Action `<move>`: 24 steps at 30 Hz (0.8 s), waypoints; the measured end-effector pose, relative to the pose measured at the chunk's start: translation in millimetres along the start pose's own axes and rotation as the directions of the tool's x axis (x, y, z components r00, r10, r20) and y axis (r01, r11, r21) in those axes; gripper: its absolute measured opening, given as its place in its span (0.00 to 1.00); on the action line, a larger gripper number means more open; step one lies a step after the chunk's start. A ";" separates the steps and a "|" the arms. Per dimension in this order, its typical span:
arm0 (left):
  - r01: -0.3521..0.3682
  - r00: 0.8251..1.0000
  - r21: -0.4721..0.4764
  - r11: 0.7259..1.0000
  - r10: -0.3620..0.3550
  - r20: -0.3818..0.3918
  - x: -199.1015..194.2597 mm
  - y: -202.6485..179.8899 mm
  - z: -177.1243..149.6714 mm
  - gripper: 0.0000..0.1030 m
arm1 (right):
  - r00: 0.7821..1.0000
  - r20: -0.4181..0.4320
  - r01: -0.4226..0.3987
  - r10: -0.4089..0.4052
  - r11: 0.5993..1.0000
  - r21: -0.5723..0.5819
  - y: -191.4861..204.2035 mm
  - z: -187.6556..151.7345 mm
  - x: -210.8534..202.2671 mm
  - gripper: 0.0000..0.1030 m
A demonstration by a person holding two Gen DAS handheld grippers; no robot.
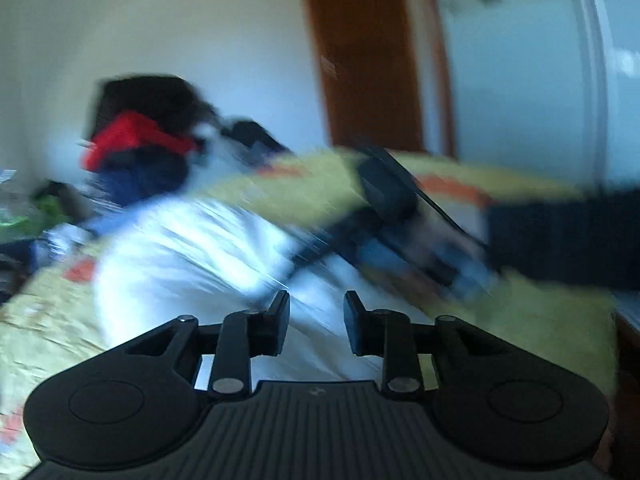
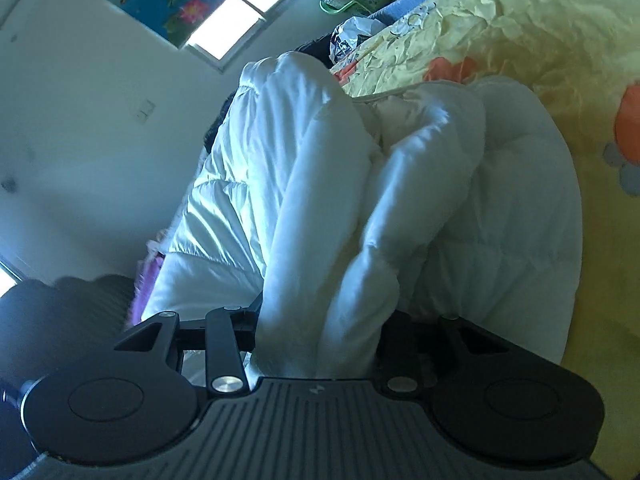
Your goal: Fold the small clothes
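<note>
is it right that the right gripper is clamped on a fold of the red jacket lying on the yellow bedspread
Not quite: the jacket is white, not red. The right wrist view shows the right gripper closed on a thick fold of that white puffy jacket, which lies on the yellow bedspread.

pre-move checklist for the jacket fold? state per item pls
1. Right gripper has the white puffer jacket: ok, a thick fold of padding sits between its fingers.
2. Left gripper free: ok, jaws apart with nothing between them.
3. Left wrist view usable: not ok, heavy motion blur.
4. Jacket on the yellow bedspread: ok, it lies bunched on it.
5. Grippers clear of each other: cannot tell, the right gripper crosses just ahead of the left one in a blurred view.
6. Fold lying flat and aligned: not ok, sleeve and body are piled in puffy rolls.
</note>
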State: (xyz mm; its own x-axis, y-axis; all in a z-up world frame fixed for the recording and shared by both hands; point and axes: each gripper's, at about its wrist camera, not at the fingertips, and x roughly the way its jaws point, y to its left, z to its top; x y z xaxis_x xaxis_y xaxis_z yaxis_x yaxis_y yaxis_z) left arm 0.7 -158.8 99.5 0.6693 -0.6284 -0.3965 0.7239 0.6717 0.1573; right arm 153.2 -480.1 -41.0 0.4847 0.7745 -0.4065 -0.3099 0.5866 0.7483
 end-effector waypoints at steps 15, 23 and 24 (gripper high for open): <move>-0.320 0.939 -0.038 0.947 0.311 -0.148 125.8 45.1 -23.8 0.71 | 0.951 0.290 0.071 -0.107 0.988 0.134 16.3 24.9 -83.9 0.55; -0.305 0.942 -0.016 0.952 0.299 -0.156 134.2 39.8 -25.7 0.71 | 0.959 0.268 -0.007 0.086 0.959 -0.284 142.8 72.6 -25.3 0.86; -0.301 0.943 -0.017 0.954 0.295 -0.158 135.3 41.7 -26.0 0.71 | 0.969 0.237 0.007 0.068 0.953 -0.302 144.8 79.1 -2.3 0.86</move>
State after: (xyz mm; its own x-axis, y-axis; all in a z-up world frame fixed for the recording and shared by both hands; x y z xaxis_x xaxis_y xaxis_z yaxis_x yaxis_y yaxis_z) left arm 117.1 -205.6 28.8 0.8177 -0.3326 -0.4699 0.4861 0.8361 0.2541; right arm 171.9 -415.7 109.8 0.6424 0.7345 -0.2188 -0.5389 0.6359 0.5525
